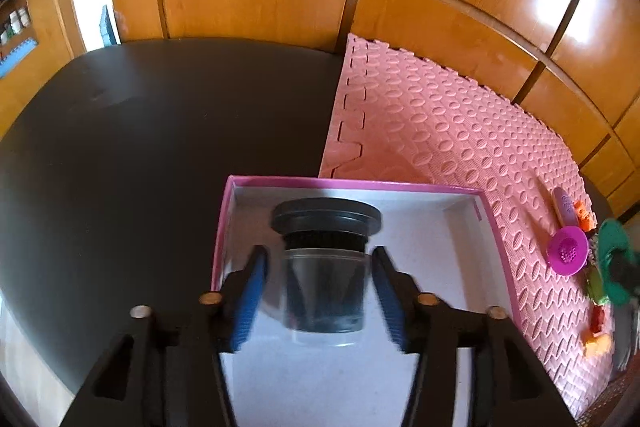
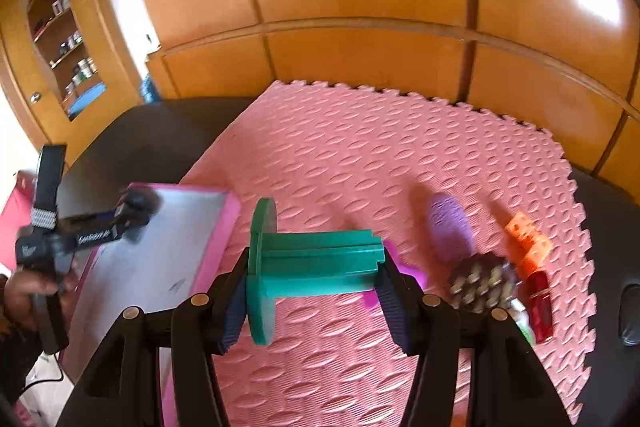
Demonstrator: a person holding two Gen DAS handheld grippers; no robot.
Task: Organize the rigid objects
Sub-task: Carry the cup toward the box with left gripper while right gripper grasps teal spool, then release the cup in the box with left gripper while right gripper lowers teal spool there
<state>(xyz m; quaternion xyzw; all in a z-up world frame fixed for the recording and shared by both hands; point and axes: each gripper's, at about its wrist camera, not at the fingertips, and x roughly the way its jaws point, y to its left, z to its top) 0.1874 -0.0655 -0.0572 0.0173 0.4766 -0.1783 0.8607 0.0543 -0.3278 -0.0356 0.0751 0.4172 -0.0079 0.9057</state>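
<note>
left gripper (image 1: 320, 297): fingers released, apart from the clear jar with a black lid (image 1: 325, 267), which is seen between them inside the pink-rimmed box (image 1: 500, 227). right gripper (image 2: 312, 297): fingers clenched on the green spool (image 2: 304, 267), held above the pink foam mat (image 2: 360, 155). purple strainer (image 1: 567, 251) is noted on the mat beside the box.

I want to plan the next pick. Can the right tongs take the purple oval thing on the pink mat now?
Probably not yet. The right tongs are shut on the green spool, so they are full. The purple oval thing itself lies uncovered on the pink mat.
</note>
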